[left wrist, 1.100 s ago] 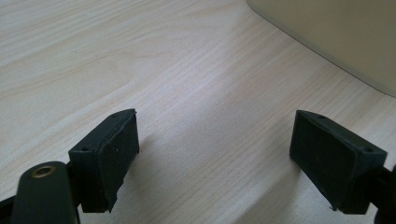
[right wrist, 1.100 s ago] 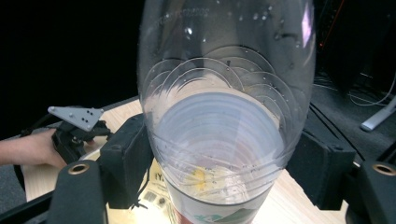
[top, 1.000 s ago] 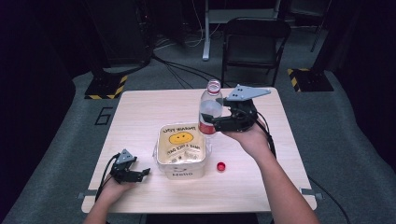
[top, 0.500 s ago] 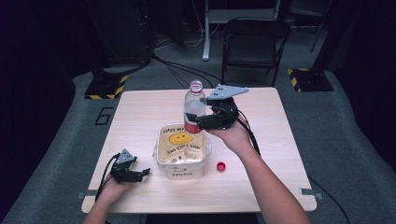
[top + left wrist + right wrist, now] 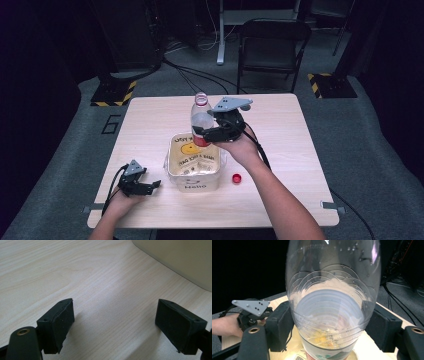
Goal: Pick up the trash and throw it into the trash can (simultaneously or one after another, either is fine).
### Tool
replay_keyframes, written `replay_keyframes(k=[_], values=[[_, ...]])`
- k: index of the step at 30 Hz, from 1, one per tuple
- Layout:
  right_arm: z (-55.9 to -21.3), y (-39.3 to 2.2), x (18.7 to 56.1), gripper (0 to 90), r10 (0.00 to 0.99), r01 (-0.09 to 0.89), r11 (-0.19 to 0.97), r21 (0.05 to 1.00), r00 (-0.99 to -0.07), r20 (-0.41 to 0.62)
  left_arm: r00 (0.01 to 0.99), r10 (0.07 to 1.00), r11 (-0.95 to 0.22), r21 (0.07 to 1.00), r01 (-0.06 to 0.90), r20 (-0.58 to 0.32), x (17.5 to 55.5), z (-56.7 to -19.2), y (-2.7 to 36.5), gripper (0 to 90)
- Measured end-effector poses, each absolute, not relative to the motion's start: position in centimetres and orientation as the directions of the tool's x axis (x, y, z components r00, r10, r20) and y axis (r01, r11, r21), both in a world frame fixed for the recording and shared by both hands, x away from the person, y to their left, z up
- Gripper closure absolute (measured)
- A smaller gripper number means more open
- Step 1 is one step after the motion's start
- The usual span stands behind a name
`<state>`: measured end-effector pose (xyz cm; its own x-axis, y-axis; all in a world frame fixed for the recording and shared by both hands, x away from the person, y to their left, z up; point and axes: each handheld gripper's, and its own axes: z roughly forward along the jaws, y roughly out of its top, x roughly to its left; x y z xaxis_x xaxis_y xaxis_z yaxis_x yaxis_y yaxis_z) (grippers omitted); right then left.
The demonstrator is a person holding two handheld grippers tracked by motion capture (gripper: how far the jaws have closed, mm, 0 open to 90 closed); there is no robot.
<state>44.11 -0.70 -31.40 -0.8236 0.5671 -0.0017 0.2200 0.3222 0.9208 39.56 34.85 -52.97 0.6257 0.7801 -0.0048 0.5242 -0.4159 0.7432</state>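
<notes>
Overhead, right gripper point(image 5: 204, 134) raised above the tub point(image 5: 194, 162), jaws clamped on the bottle point(image 5: 201, 119); left gripper point(image 5: 150, 185) low, jaws agape, empty.

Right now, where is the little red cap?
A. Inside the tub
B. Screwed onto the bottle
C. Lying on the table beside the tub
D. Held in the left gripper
C: the cap lies on the table just right of the tub, and the bottle has an open neck.

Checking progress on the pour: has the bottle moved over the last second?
Yes. The bottle, clamped in the right tongs, has shifted left across the table, from beside the tub to above its far rim.
</notes>
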Motion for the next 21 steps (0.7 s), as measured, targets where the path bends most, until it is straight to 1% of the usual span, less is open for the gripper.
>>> replay_keyframes(k=[2,4,17,21], values=[[-31.6,-0.6,44.2,26.9,0.568,0.223,0.323,0.92,-0.823,0.0,0.624,0.781,-0.414,0.743,0.525,-0.006,39.6,-53.0,34.8,15.5],[-32.7,-0.4,44.4,26.9,0.569,0.235,0.333,0.913,-0.822,0.004,0.625,0.781,-0.415,0.743,0.525,-0.005,39.6,-53.0,34.8,15.5],[-36.3,-0.3,45.0,26.8,0.594,0.232,0.342,0.911,-0.804,-0.018,0.626,0.78,-0.417,0.741,0.527,-0.006,39.6,-52.9,34.9,15.5],[-37.4,-0.4,45.3,26.8,0.605,0.246,0.333,0.91,-0.796,-0.006,0.624,0.781,-0.414,0.743,0.525,-0.006,39.6,-53.0,34.8,15.5]])
